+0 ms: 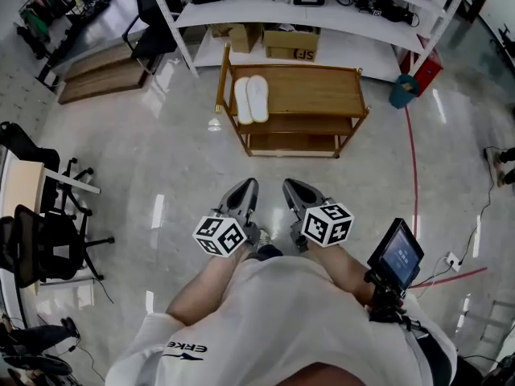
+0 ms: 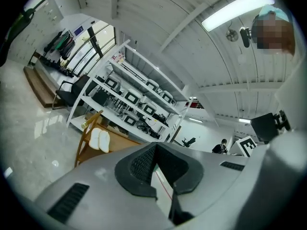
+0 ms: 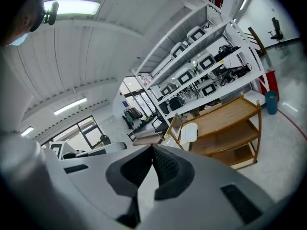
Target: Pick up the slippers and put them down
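Observation:
A pair of white slippers [image 1: 250, 99] lies side by side at the left end of the top shelf of a wooden rack [image 1: 322, 91]. The same slippers [image 2: 100, 139] show small in the left gripper view, and the slippers [image 3: 189, 132] also appear in the right gripper view. My left gripper [image 1: 247, 188] and right gripper [image 1: 290, 188] are held close together in front of my body, well short of the rack. Both are shut with nothing between their jaws. The left gripper [image 2: 154, 147] and right gripper [image 3: 152, 150] point toward the rack.
A white shelving unit [image 1: 322, 14] with cardboard boxes [image 1: 290, 44] and electronics stands behind the rack. A blue bin [image 1: 403, 92] sits at the right, office chairs [image 1: 48, 232] and a desk at the left. A screen on a mount [image 1: 397, 257] hangs by my right side.

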Demonstrator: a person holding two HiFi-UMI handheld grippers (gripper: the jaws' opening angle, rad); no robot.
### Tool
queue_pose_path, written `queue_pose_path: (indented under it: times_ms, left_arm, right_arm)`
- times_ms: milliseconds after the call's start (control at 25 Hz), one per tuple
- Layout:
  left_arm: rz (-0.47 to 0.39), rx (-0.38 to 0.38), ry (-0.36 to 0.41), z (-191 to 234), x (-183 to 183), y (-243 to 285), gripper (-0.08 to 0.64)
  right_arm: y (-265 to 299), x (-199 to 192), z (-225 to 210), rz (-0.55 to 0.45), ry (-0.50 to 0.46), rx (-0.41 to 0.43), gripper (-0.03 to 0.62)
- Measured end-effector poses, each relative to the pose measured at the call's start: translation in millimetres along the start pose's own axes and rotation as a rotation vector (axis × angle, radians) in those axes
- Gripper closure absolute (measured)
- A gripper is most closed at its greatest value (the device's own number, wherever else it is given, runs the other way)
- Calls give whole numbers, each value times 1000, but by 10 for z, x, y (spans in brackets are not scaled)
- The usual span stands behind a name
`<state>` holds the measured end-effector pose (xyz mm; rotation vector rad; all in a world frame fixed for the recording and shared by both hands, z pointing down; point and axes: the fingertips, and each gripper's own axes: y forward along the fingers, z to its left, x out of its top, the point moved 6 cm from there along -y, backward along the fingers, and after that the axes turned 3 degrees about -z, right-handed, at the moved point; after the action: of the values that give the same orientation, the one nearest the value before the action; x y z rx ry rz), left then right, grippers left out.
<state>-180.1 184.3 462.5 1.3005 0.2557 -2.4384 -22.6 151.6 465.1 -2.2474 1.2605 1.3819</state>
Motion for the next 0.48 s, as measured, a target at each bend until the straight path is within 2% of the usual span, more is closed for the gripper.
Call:
queue_pose_path:
  times_ms: [240, 480]
  left_arm:
    - [19, -23, -6, 462, 232, 134, 557]
    - [36, -22, -24, 749, 329, 206, 557]
  right_arm:
    - [456, 87, 65, -10, -15, -41, 588]
    - [748, 110, 72, 4, -19, -66, 588]
